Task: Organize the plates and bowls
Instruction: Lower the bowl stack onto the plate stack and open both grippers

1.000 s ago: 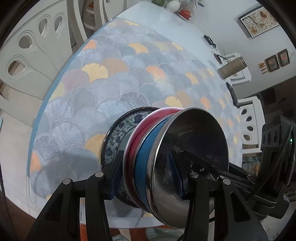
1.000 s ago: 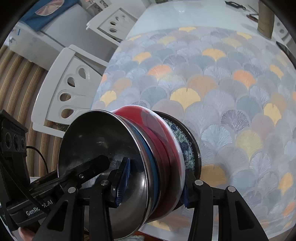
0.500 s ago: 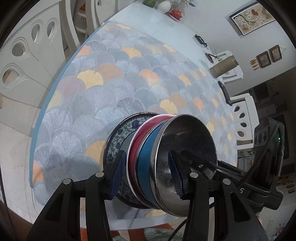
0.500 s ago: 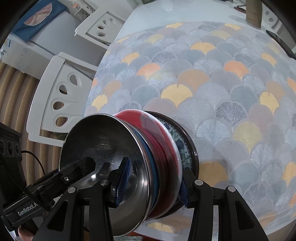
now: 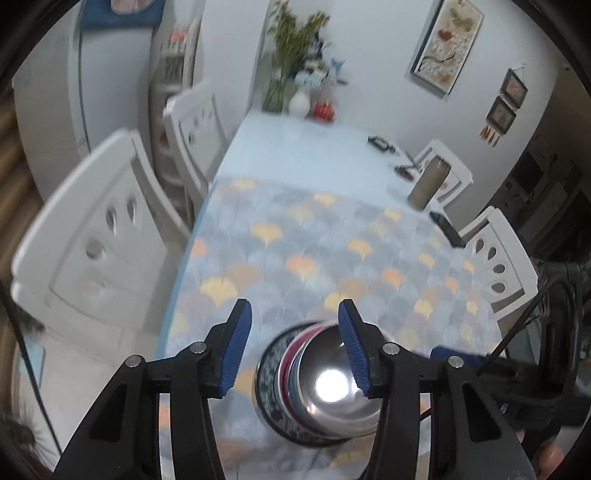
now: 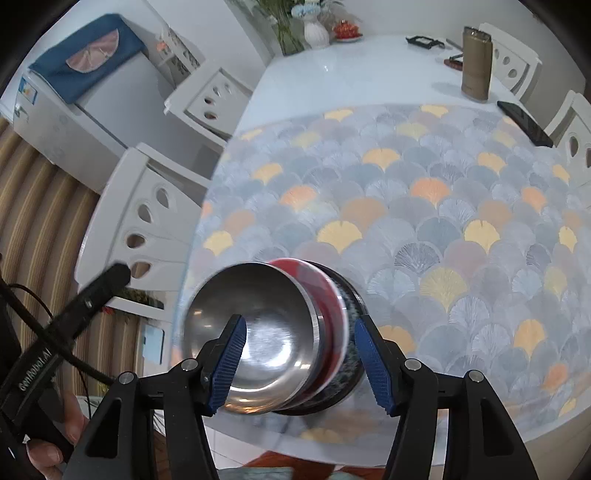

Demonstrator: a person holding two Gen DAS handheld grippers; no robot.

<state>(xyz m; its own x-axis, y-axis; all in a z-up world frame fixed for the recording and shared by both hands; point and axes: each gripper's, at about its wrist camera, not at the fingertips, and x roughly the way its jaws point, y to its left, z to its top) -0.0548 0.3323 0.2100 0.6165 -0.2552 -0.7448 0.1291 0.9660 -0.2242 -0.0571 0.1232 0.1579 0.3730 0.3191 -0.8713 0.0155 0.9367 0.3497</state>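
Note:
A stack stands on the table near its front edge: a steel bowl [image 5: 334, 398] on top, a blue and a red dish under it, and a dark blue patterned plate [image 5: 267, 384] at the bottom. In the right wrist view the steel bowl [image 6: 258, 339], the red dish [image 6: 327, 295] and the patterned plate [image 6: 352, 354] show the same order. My left gripper [image 5: 294, 347] is open and empty, drawn back above the stack. My right gripper [image 6: 299, 365] is open, with its jaws standing on either side of the stack and apart from it.
A fan-patterned mat [image 6: 424, 206] covers the near part of the white table [image 6: 351, 74]. A tall bronze flask [image 6: 476, 62], a phone [image 6: 524, 123] and a vase [image 6: 316, 33] stand at the far end. White chairs [image 6: 147, 221] line the left side.
Both grippers have let go of the stack and opened. The left gripper has pulled back and up, away from the stack, and the right one has drawn back a little.

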